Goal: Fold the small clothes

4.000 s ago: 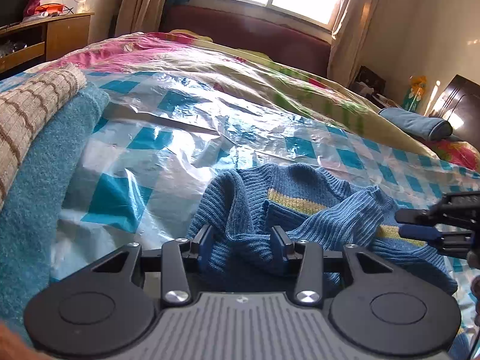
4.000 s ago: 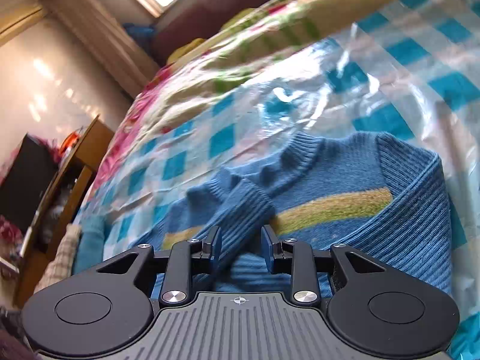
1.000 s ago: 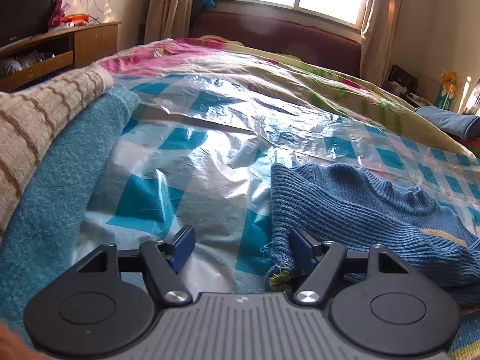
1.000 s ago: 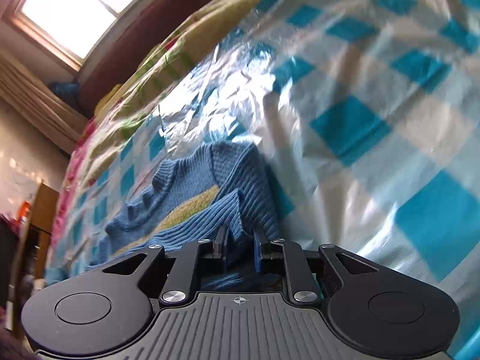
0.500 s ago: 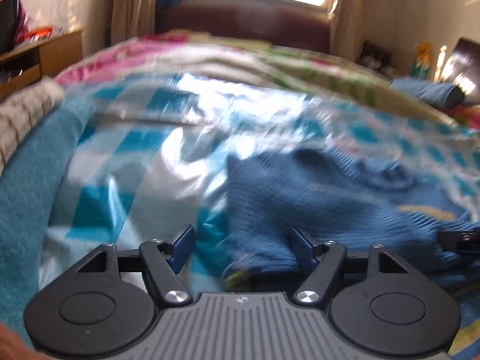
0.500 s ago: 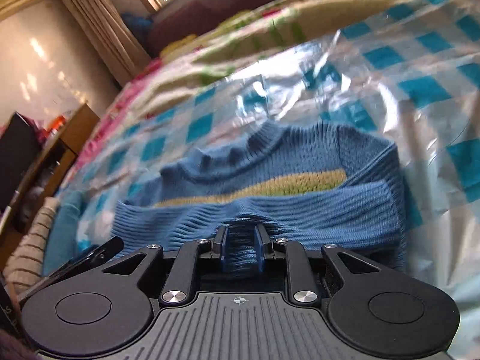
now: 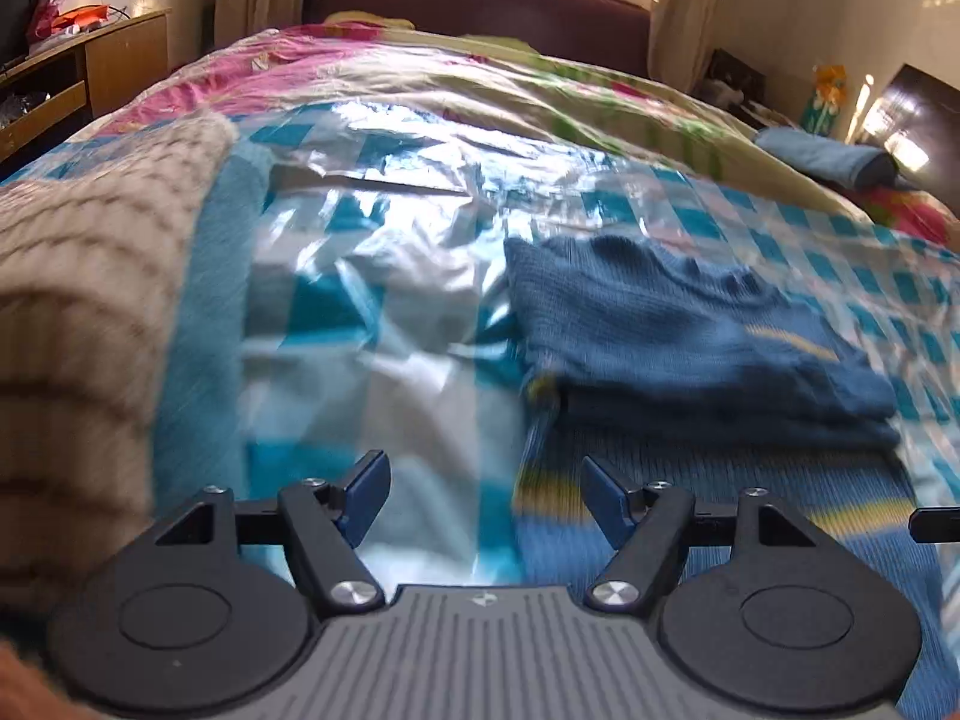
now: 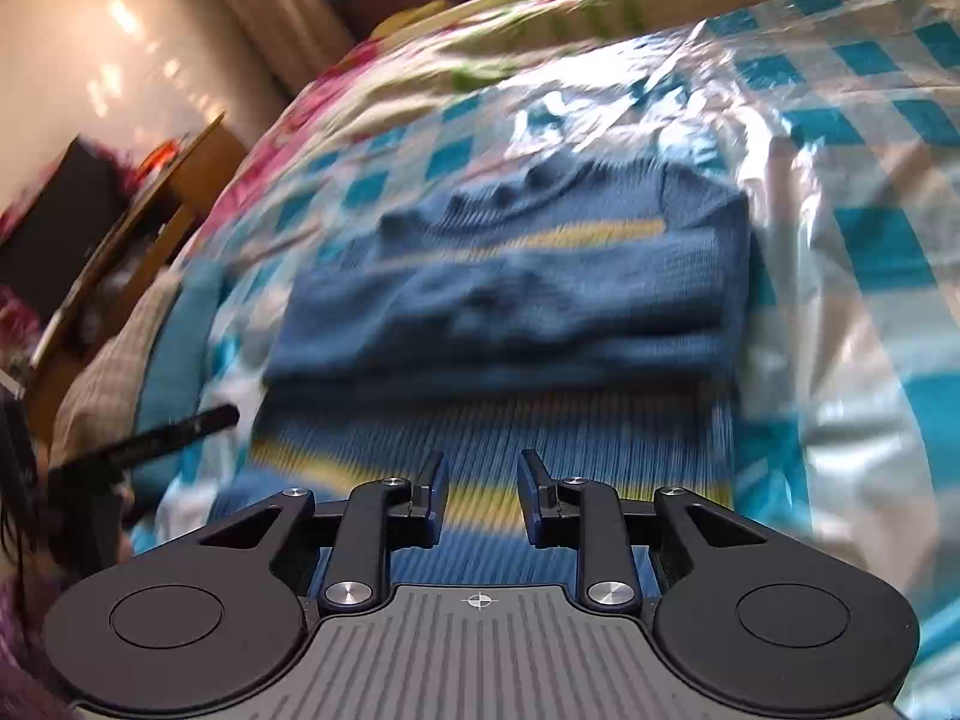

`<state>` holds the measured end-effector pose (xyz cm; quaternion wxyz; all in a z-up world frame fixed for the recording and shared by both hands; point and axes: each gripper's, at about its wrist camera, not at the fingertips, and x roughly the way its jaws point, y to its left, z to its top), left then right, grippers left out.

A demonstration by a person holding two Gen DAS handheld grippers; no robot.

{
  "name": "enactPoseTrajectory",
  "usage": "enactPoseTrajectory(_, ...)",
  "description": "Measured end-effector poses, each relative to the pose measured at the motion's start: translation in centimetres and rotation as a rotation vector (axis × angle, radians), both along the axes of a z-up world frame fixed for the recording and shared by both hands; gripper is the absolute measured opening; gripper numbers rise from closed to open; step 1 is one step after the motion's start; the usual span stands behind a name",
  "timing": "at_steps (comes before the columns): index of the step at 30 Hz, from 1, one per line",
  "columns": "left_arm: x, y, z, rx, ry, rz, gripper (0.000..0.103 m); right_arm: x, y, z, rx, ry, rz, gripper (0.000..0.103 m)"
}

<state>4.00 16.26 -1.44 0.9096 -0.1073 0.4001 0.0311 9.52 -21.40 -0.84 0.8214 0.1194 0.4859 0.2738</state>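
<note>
Right gripper (image 8: 478, 495) has let go of the blue sweater (image 8: 510, 300), jaws part-open and empty; left gripper (image 7: 483, 501) gapes wide, empty too. Sleeves now folded across the sweater, which lies on the checked plastic sheet (image 8: 852, 252); bottom hem fold is next, I judge

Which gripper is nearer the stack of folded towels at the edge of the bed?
Left. The left gripper hangs open beside the folded towels, over the blue sweater's left edge. The right gripper, also open, is over the sweater's hem, farther away.
</note>
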Motion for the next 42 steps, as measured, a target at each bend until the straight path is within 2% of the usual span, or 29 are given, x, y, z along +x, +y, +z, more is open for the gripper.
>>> enactPoseTrajectory(5,-5.5,0.5,1.6,-0.027,0.052,-0.035,0.074,-4.8,-2.0,0.6,-0.011,0.058,0.034,0.027)
enactPoseTrajectory(8,-7.5,0.4,2.1,-0.084,0.07,-0.054,0.074,-6.6,-3.2,0.4,-0.015,0.093,0.013,0.034)
enactPoseTrajectory(10,-8.3,-0.2,2.2,-0.122,0.077,-0.081,0.074,-7.2,-3.9,0.0,-0.003,0.118,-0.009,0.035)
enactPoseTrajectory(14,-8.7,-2.0,2.0,-0.105,0.108,-0.149,0.073,-8.3,-5.3,-0.5,0.014,0.135,-0.062,0.035)
enactPoseTrajectory(20,-9.5,-3.5,2.2,-0.139,0.163,-0.222,0.073,-9.3,-6.2,-1.2,-0.001,0.153,-0.076,0.035)
enactPoseTrajectory(23,-9.2,-3.7,1.1,-0.136,0.217,-0.219,0.071,-9.5,-6.4,-2.4,0.011,0.18,-0.088,0.035)
enactPoseTrajectory(28,-8.6,-4.1,1.3,-0.115,0.253,-0.228,0.071,-8.9,-6.0,-4.2,0.076,0.236,-0.076,0.035)
enactPoseTrajectory(35,-8.2,-4.7,1.2,-0.085,0.291,-0.249,0.07,-8.1,-6.0,-4.8,0.118,0.266,-0.079,0.04)
enactPoseTrajectory(36,-8.2,-4.7,1.3,-0.081,0.291,-0.255,0.068,-8.2,-6.0,-4.7,0.124,0.263,-0.077,0.04)
enactPoseTrajectory(38,-8.3,-4.6,1.4,-0.066,0.291,-0.246,0.051,-8.4,-6.2,-4.6,0.156,0.267,-0.084,0.036)
enactPoseTrajectory(39,-8.4,-4.5,1.4,-0.062,0.29,-0.238,0.047,-8.3,-6.4,-4.8,0.182,0.274,-0.087,0.027)
enactPoseTrajectory(41,-8.4,-3.9,1.4,-0.081,0.294,-0.217,0.027,-8.4,-6.8,-4.8,0.243,0.295,-0.104,0.017)
enactPoseTrajectory(42,-8.4,-3.6,1.3,-0.102,0.297,-0.207,0.024,-8.4,-7.0,-4.9,0.284,0.302,-0.112,0.012)
